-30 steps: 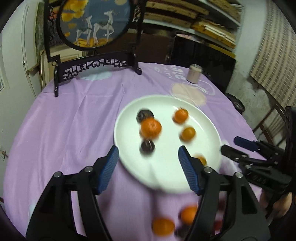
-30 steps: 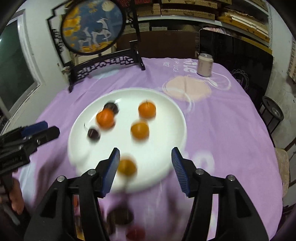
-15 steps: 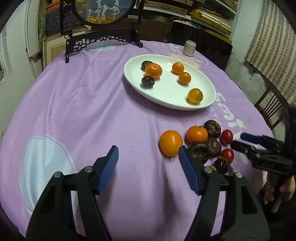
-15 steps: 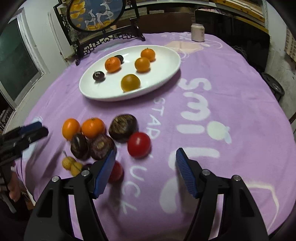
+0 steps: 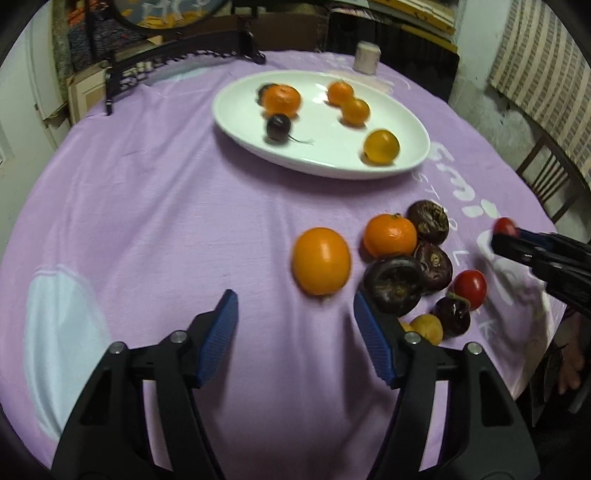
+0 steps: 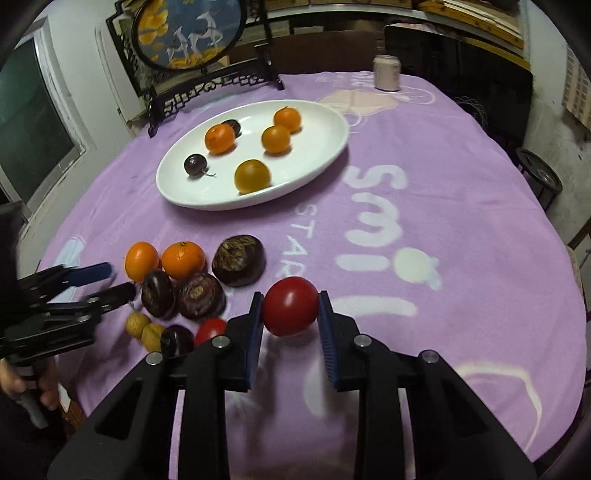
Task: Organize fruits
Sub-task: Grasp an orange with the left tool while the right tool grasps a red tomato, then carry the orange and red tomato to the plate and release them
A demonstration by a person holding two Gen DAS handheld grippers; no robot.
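Right wrist view, right gripper (image 6: 290,314) clenched on red tomato (image 6: 290,311), left gripper (image 5: 295,325) closing, empty, near orange (image 5: 320,260).

Dim room: window (image 6: 33,140) at left, wooden chair (image 5: 550,184), shelves (image 6: 461,26) behind.

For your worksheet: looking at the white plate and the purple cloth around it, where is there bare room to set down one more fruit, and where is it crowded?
The white plate is bare along its right side, beside the oranges. The purple cloth right of the plate, over the white lettering, is bare too. It is crowded at the fruit pile on the near left, between the left gripper and the right gripper, shut on a tomato.
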